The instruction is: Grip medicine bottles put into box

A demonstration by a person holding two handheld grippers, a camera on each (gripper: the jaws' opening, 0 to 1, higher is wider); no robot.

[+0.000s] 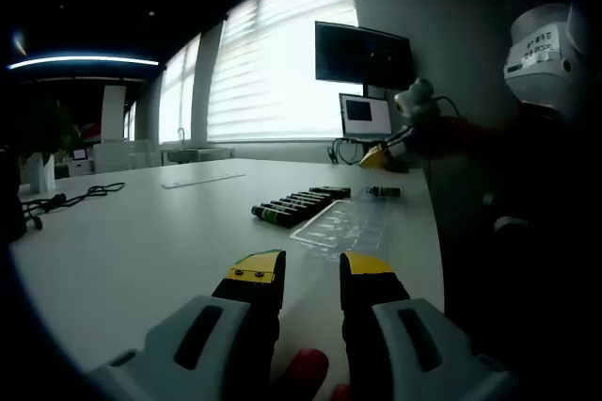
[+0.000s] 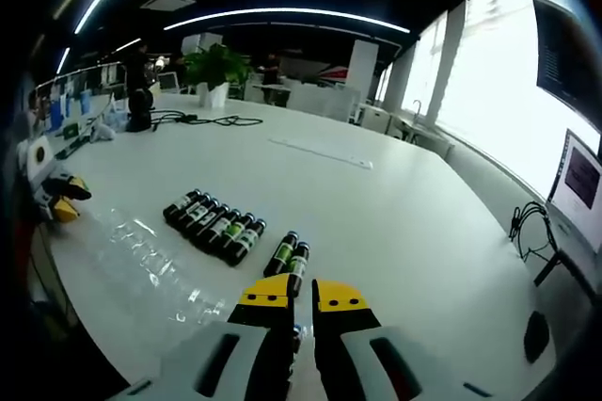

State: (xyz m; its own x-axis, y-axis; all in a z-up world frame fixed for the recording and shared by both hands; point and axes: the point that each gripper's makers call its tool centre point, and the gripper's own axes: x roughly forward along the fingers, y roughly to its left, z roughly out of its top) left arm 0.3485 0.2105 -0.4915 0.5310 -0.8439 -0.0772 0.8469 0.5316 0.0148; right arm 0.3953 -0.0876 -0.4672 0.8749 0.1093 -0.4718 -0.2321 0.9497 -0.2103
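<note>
In the left gripper view, the left gripper (image 1: 312,269) hangs low over a big white table (image 1: 141,241). Its two yellow-tipped jaws stand apart with a small gap, and nothing is between them. Farther out on the table lies a row of dark medicine bottles (image 1: 299,205), side by side. Just to the right of the row sits a clear plastic box (image 1: 350,225) with little slots in it. Two more bottles (image 1: 383,192) lie past the box, near the far right edge of the table. The right gripper (image 1: 384,156) shows far off on the right, up above the table. A monitor (image 1: 363,55) hangs on the wall beside bright windows.

In the right gripper view, the right gripper (image 2: 303,299) is close over the table (image 2: 395,222). Its jaws are nearly together, with only a thin gap, and they grip nothing. The pair of bottles (image 2: 290,255) lies just beyond the tips. The row of bottles (image 2: 214,223) is a bit farther to the left. The clear box (image 2: 150,260) lies near the left table edge. The left gripper (image 2: 58,196) peeks in at the far left. A green plant (image 2: 214,67) stands at the far end.
</note>
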